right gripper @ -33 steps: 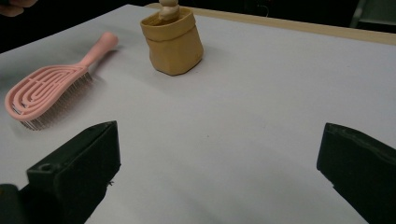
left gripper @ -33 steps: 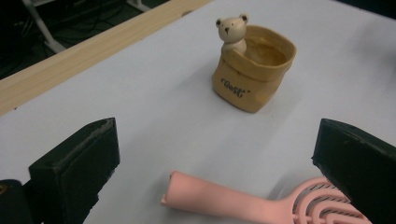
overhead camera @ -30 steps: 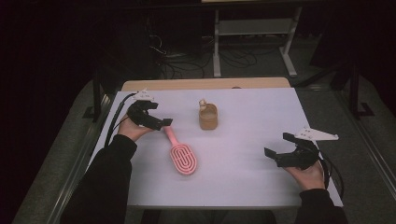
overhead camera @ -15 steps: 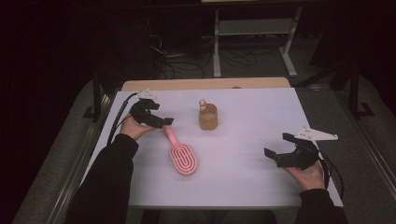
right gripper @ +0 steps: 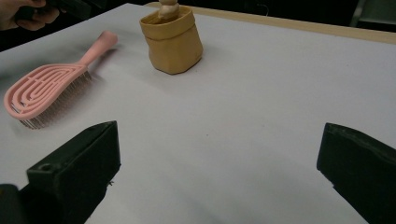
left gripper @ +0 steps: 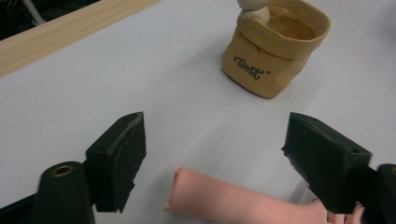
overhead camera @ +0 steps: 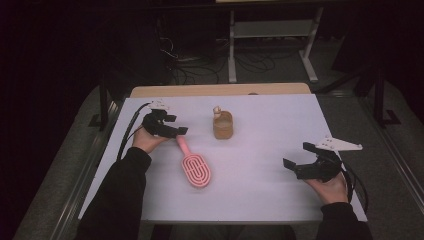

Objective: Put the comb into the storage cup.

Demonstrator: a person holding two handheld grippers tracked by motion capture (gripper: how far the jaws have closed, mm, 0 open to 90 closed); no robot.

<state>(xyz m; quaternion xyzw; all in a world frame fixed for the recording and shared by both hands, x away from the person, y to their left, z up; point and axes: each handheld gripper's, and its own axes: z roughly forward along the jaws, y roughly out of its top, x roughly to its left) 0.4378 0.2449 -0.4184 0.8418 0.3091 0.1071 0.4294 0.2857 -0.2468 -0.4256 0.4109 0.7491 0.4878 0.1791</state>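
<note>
Closing around the pink hairbrush (overhead camera: 194,164) handle, the left gripper (left gripper: 212,154) fingers have just narrowed without yet pressing it; the right gripper (overhead camera: 301,159) rests unmoved, fingers wide and empty.

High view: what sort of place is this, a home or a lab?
Probably a lab or recording room: a white-covered table in a dark room, loose cables on the floor behind it, a bare metal stand, and a person's hand-held grippers.

Lying between the left gripper's fingers (left gripper: 116,158) is one pink hairbrush (overhead camera: 195,167) — standing just beyond them is one tan pot (overhead camera: 222,125) — and two grippers are showing.
</note>
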